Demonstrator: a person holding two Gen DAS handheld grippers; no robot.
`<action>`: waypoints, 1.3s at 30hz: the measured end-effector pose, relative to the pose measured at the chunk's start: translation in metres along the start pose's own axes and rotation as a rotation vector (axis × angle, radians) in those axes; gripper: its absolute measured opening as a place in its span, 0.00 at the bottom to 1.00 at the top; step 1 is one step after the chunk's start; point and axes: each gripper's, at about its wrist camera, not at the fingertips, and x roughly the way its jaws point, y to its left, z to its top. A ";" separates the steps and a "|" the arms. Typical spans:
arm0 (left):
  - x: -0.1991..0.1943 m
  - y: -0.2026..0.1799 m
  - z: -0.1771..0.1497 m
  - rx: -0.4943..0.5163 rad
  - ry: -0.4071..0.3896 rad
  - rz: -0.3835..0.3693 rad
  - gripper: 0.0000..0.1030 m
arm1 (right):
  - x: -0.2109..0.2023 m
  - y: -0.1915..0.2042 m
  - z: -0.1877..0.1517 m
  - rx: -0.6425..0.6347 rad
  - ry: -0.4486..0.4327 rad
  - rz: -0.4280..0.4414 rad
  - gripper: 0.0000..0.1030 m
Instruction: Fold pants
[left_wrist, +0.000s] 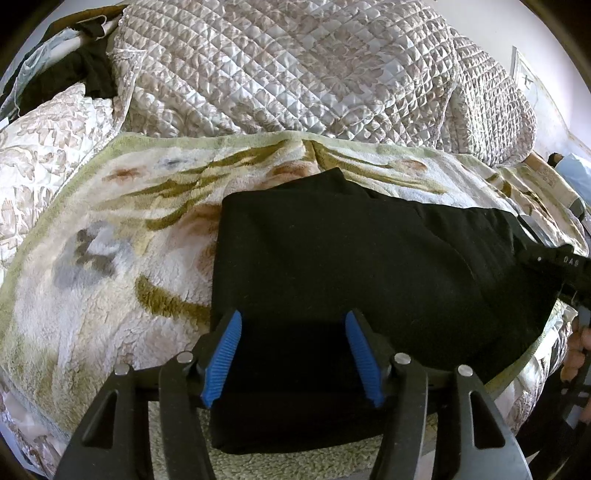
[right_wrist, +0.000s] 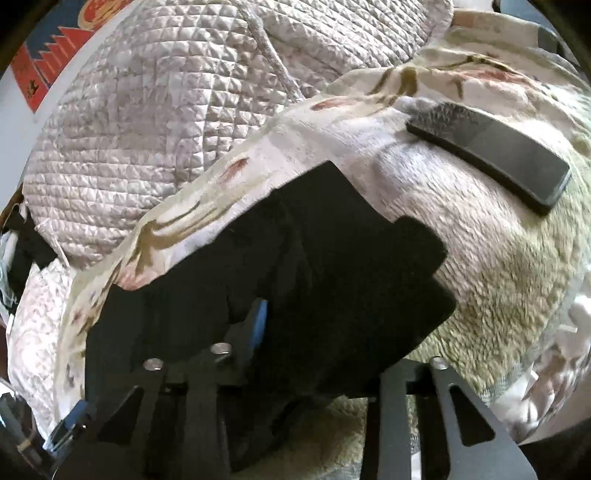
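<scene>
Lying folded on the fleecy floral blanket (left_wrist: 110, 236), the black pants (left_wrist: 351, 266) are seen as a dark, roughly rectangular stack near the front edge of the bed. The left gripper (left_wrist: 293, 354) is held low over the near end of the stack, pointing forward along it, and its blue pads (left_wrist: 223, 358) are spread wide with pants fabric lying between them, ungripped. At the right edge of that view the other tool's black body is glimpsed against the far end of the pants, with a few of the person's fingers (left_wrist: 576, 350) just beneath it.

From the right wrist view, the right gripper (right_wrist: 295, 332) is seen tilted and pressed in close to the pants (right_wrist: 295, 266); one blue pad (right_wrist: 260, 325) is visible, while the other finger is covered by black cloth. Whether the fabric is pinched there cannot be told. A stepped, layered edge of the fold is shown on the right of this view.

Only this view shows a dark flat phone-like slab (right_wrist: 491, 155) lying on the blanket (right_wrist: 498, 277), well apart from the pants. A quilted bedspread (left_wrist: 295, 74) is heaped behind the blanket in both views, and dark clothing (left_wrist: 85, 74) at the far left is shown clearly by the left view only.
</scene>
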 end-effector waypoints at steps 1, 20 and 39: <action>0.000 0.000 0.001 -0.001 0.003 -0.002 0.60 | -0.006 0.007 0.003 -0.022 -0.010 0.010 0.22; -0.032 0.082 0.023 -0.259 -0.073 0.094 0.60 | -0.003 0.207 -0.056 -0.529 0.067 0.308 0.19; -0.039 0.106 0.018 -0.333 -0.064 0.089 0.60 | 0.031 0.249 -0.128 -0.761 0.119 0.268 0.22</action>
